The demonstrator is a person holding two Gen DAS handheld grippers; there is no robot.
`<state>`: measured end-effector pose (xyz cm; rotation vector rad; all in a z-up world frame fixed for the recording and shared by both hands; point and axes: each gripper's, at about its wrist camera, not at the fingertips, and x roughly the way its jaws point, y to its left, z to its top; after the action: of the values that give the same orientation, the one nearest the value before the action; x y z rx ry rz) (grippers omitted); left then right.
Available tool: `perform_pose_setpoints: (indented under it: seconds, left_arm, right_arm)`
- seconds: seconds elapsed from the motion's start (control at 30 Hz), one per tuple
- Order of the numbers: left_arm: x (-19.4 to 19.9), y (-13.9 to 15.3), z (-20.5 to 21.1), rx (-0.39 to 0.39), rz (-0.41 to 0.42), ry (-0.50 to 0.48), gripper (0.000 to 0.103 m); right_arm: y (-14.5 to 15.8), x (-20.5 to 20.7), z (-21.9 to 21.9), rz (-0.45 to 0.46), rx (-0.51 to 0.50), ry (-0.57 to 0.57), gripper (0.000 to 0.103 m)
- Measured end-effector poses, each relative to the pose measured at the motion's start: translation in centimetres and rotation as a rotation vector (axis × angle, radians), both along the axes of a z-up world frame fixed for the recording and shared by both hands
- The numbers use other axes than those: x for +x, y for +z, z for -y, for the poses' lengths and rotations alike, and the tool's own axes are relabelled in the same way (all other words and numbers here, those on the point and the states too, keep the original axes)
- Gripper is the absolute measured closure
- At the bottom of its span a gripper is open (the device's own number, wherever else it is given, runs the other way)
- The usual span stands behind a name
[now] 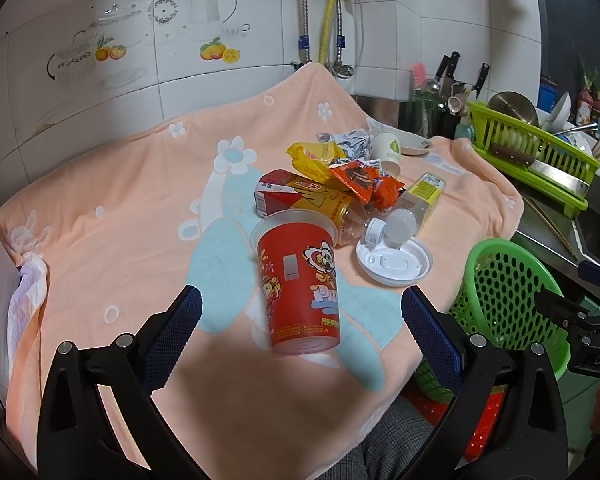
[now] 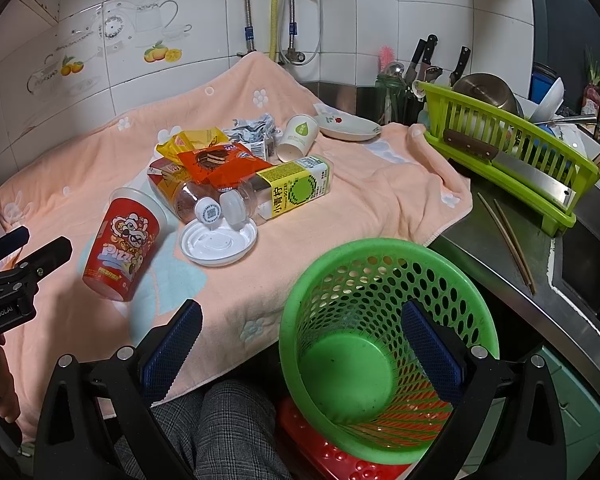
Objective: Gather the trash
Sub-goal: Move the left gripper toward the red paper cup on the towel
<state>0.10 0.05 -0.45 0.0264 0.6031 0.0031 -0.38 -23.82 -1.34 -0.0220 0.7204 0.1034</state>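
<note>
A white-tiled kitchen wall backs a counter covered by a peach towel (image 2: 100, 152) with a heap of trash on it. A red snack cup (image 1: 300, 284) lies on its side nearest the left gripper (image 1: 300, 312), whose jaws are spread wide with nothing between them. Behind the cup sit a white plastic lid (image 2: 218, 242), a clear bottle with a yellow-green label (image 2: 288, 190), orange and yellow wrappers (image 2: 216, 164), a crumpled silver wrapper (image 2: 252, 128) and a tipped paper cup (image 2: 296, 136). The green mesh basket (image 2: 388, 280) stands off the towel's edge on a red stool (image 2: 340, 460); it looks empty. The right gripper (image 2: 300, 344) hovers over the basket, jaws released. A lime dish rack (image 2: 500, 136) holds bowls and a pot lid.
</note>
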Motion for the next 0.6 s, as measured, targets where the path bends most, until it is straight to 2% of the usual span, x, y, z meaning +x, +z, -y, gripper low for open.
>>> perform_pose_setpoints:
  seconds: [0.6]
  left_arm:
    - [0.21, -0.16, -0.54, -0.006, -0.012, 0.011, 0.005]
  right_arm:
    - [-0.19, 0.37, -0.45, -0.006, 0.0, 0.009, 0.006]
